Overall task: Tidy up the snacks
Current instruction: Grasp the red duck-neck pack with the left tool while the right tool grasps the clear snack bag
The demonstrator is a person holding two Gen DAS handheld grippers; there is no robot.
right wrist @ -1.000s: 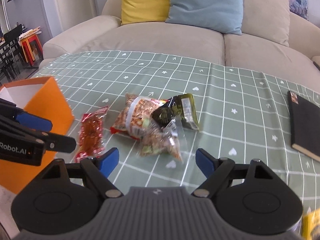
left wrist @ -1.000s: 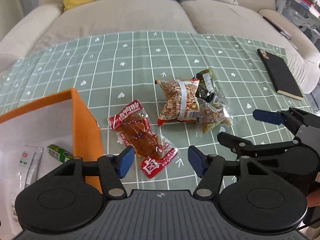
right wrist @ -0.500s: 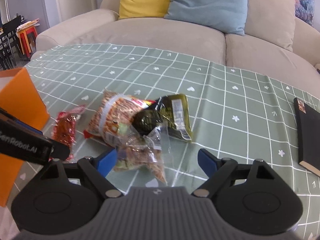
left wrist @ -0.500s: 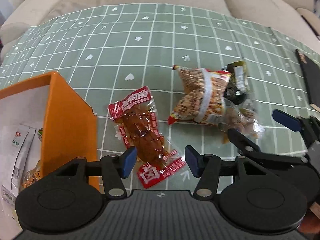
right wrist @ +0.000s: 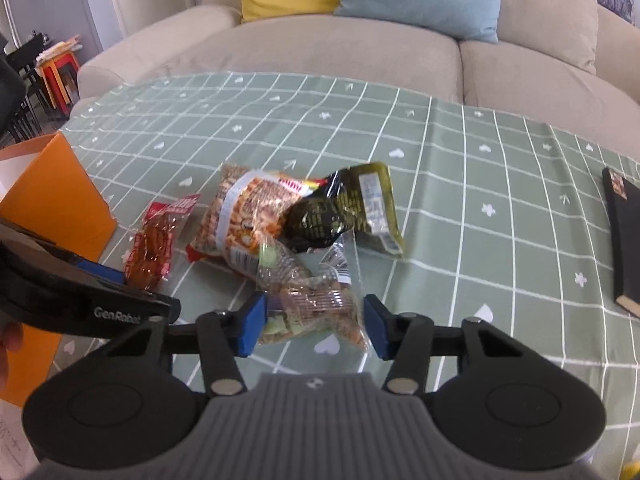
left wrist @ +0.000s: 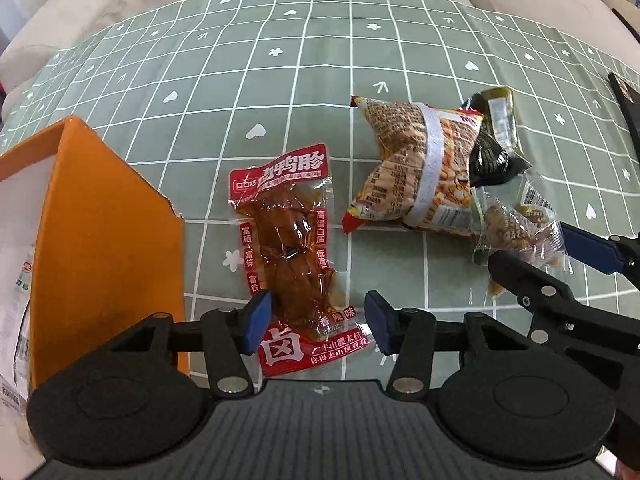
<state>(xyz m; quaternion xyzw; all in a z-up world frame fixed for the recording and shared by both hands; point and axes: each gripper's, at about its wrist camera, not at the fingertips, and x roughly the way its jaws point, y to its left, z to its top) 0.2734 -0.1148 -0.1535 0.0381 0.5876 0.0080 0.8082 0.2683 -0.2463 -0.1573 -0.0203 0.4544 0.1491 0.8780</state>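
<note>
Below, our left gripper [left wrist: 316,322] hangs with its blue pads spread on either side of the red pouch [left wrist: 290,248], which lies flat on the green checked cloth [left wrist: 280,80] just beside the orange box [left wrist: 108,240]. Pads and pouch look very close, but we cannot tell whether they touch. Meanwhile our right gripper [right wrist: 310,326] is also released, its pads straddling the clear bag [right wrist: 308,304] of mixed nuts at the near edge of the snack pile. Behind that bag, the striped peanut pack [right wrist: 244,216] and the dark green packet [right wrist: 344,208] lie overlapping each other. More packets [left wrist: 16,280] sit inside the box. Well apart on the right, a black notebook [right wrist: 624,240] rests on the cloth, with a beige sofa [right wrist: 320,48] beyond.
</note>
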